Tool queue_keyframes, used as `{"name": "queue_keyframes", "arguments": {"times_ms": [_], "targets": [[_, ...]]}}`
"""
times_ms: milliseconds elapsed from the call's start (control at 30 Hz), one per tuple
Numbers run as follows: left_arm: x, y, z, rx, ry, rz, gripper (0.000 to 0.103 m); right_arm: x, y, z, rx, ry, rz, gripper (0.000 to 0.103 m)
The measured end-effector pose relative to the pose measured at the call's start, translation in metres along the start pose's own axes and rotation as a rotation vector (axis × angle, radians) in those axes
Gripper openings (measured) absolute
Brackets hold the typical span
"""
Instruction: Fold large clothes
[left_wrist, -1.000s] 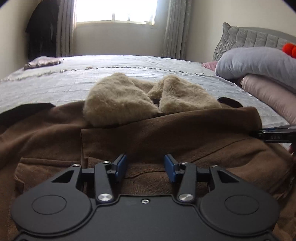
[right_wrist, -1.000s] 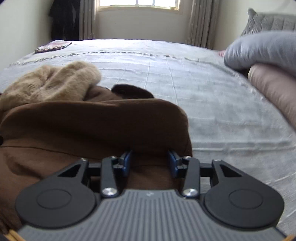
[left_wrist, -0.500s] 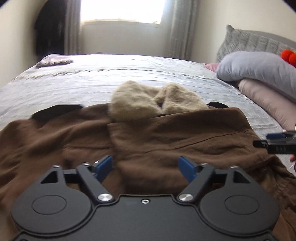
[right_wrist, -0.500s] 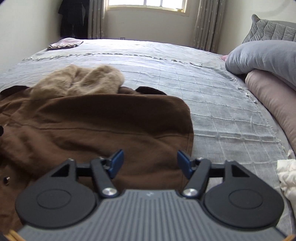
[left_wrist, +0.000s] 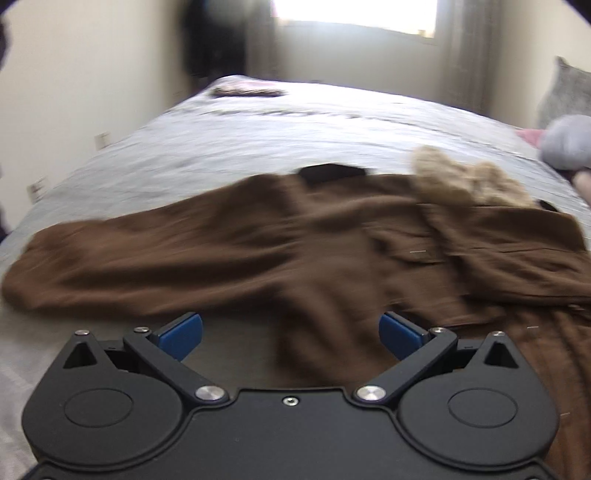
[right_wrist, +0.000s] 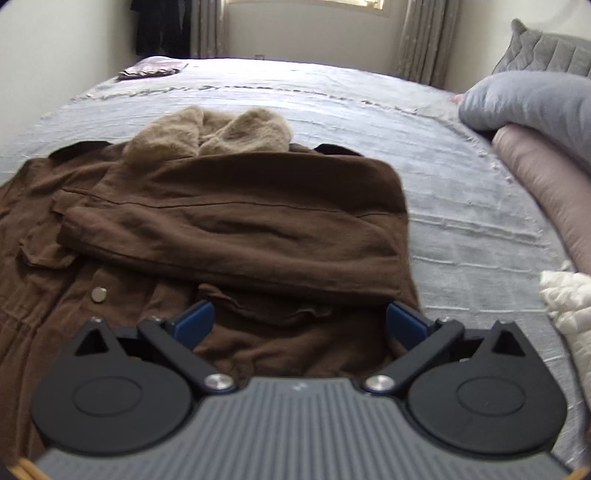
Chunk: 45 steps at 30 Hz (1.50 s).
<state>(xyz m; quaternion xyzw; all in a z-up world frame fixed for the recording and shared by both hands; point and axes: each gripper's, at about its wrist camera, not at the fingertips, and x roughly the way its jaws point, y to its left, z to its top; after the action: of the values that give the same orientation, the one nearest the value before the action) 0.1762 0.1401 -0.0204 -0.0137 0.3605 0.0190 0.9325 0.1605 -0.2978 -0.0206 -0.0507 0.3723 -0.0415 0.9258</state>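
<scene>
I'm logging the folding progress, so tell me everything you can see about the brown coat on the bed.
The brown coat lies flat on the grey bedspread, of matte woven-looking cloth with a tan fleecy collar at its far end. One side is folded over the body; the other sleeve stretches out sideways. A metal snap button and a pocket flap show. Neither gripper holds it.

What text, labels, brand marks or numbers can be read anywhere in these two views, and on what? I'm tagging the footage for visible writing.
None can be read.
Right gripper: a tiny pale mark on its ribbed grey body, too small to read.
Brown coat: no tag or label showing; its round metal snap looks plain.
Grey bedspread and grey pillow: no print.
Left wrist view: motion-blurred, no lettering visible.
</scene>
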Motion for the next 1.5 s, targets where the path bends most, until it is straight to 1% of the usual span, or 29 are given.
{"name": "queue_keyframes", "arguments": {"times_ms": [33,100,200,333,367,433,467,500,533,567,600,633,667,700,733,767,800,867,967,1100,1167,1300,1400,1500], "targets": [[0.002,0.016,-0.001,-0.025,0.003,0.024,0.103,0.000,-0.001,-0.001,0.003,-0.006,-0.014,0.102],[0.008,0.052,-0.003,-0.106,0.014,0.066,0.103,0.002,-0.003,-0.003,0.014,-0.003,-0.006,0.102],[0.021,0.108,-0.006,-0.280,0.020,0.113,0.103,0.006,-0.005,-0.006,0.011,0.017,0.002,0.102],[0.046,0.171,-0.012,-0.509,-0.044,0.157,0.103,0.010,-0.003,-0.004,-0.002,0.009,-0.013,0.102],[0.055,0.184,-0.013,-0.561,-0.051,0.173,0.100,0.011,-0.003,-0.004,0.001,0.008,-0.009,0.102],[0.071,0.206,-0.017,-0.663,-0.063,0.189,0.099,0.013,-0.003,-0.003,0.010,0.010,0.004,0.102],[0.076,0.213,-0.018,-0.693,-0.098,0.194,0.098,0.014,-0.003,-0.002,0.012,0.011,0.009,0.102],[0.079,0.216,-0.015,-0.699,-0.132,0.210,0.094,0.016,-0.002,-0.001,0.011,0.012,0.011,0.102],[0.084,0.217,-0.011,-0.692,-0.146,0.231,0.081,0.017,-0.001,-0.001,0.009,0.012,0.012,0.102],[0.088,0.218,-0.007,-0.681,-0.151,0.254,0.074,0.018,0.001,0.000,0.008,0.012,0.010,0.102],[0.092,0.219,-0.004,-0.677,-0.156,0.269,0.061,0.019,0.002,0.001,0.007,0.011,0.009,0.102],[0.095,0.221,-0.001,-0.682,-0.164,0.275,0.043,0.021,0.004,0.002,0.007,0.011,0.009,0.102],[0.095,0.222,0.001,-0.693,-0.167,0.277,0.021,0.022,0.005,0.003,0.006,0.009,0.012,0.102],[0.093,0.225,0.003,-0.710,-0.176,0.263,0.015,0.022,0.006,0.003,0.006,0.008,0.017,0.102],[0.088,0.224,0.006,-0.720,-0.206,0.244,0.012,0.023,0.006,0.004,0.006,0.007,0.021,0.102],[0.079,0.219,0.012,-0.703,-0.257,0.233,0.011,0.023,0.007,0.005,0.008,0.006,0.024,0.102],[0.068,0.211,0.018,-0.663,-0.310,0.220,0.011,0.023,0.006,0.005,0.008,0.003,0.026,0.102],[0.048,0.189,0.034,-0.588,-0.391,0.169,0.010,0.022,0.005,0.006,0.012,-0.005,0.028,0.102],[0.022,0.149,0.058,-0.488,-0.470,0.054,0.010,0.022,0.003,0.008,0.031,-0.010,0.038,0.102],[-0.004,0.081,0.086,-0.335,-0.539,-0.104,0.010,0.020,0.004,0.011,0.048,-0.018,0.057,0.102],[-0.010,0.045,0.096,-0.275,-0.545,-0.187,0.010,0.018,0.004,0.012,0.047,-0.028,0.065,0.102],[-0.007,-0.029,0.103,-0.189,-0.503,-0.348,0.010,0.015,0.002,0.014,0.060,-0.046,0.081,0.102],[0.005,-0.085,0.098,-0.127,-0.457,-0.445,0.010,0.016,-0.002,0.015,0.080,-0.047,0.086,0.102],[0.023,-0.131,0.082,-0.090,-0.390,-0.534,0.011,0.017,-0.007,0.014,0.103,-0.044,0.095,0.102]]}}
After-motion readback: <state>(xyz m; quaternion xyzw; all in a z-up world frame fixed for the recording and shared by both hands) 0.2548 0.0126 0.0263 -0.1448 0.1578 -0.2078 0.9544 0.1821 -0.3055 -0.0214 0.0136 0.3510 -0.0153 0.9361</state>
